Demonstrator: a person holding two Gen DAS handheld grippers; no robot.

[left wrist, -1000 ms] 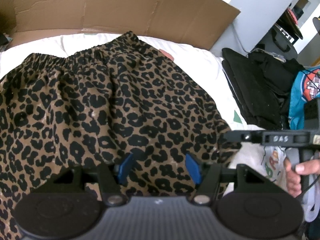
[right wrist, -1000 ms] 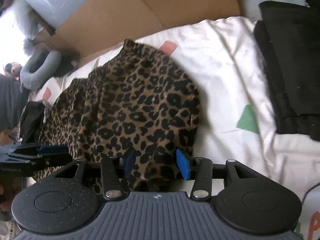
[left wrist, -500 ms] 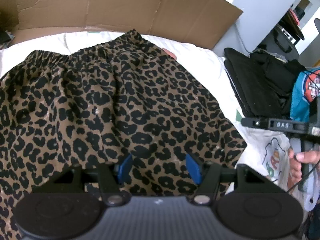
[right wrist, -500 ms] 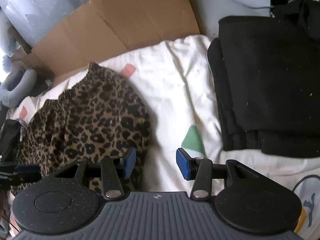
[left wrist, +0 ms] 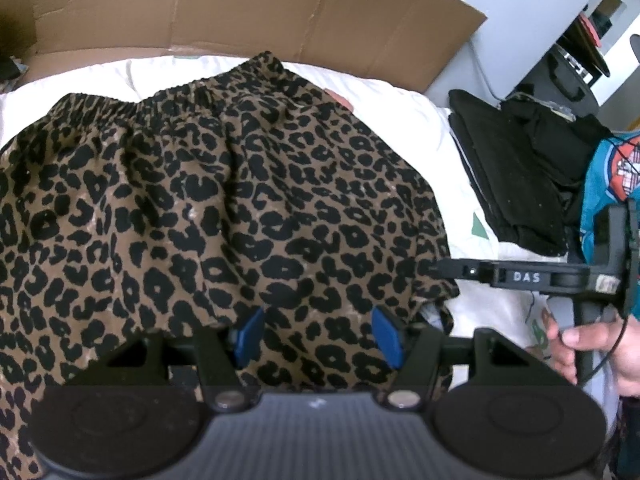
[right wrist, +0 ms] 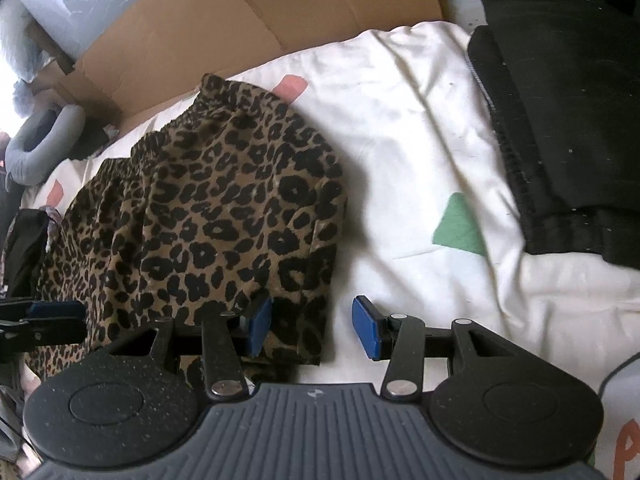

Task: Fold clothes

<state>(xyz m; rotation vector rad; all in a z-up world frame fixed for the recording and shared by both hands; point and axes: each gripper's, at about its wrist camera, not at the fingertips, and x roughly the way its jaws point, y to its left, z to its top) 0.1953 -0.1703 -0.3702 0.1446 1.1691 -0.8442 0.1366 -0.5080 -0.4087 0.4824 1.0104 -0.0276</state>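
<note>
Both wrist cams are looking steeply down, close over the bed point(right wrist: 420, 128). Left view is facing the leopard skirt point(left wrist: 224, 208); right view is sitting at its right edge. Both are sharing skirt, cardboard point(left wrist: 280, 4), black clothes point(right wrist: 568, 112).

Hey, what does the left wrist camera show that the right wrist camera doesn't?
Only the left wrist view shows a person's hand holding the right tongs from the side, and a teal printed garment.

Only the right wrist view shows a grey neck pillow and the skirt's right hem corner between open blue pads.

Both show the leopard-print skirt, white bedding, cardboard and folded black clothes.
</note>
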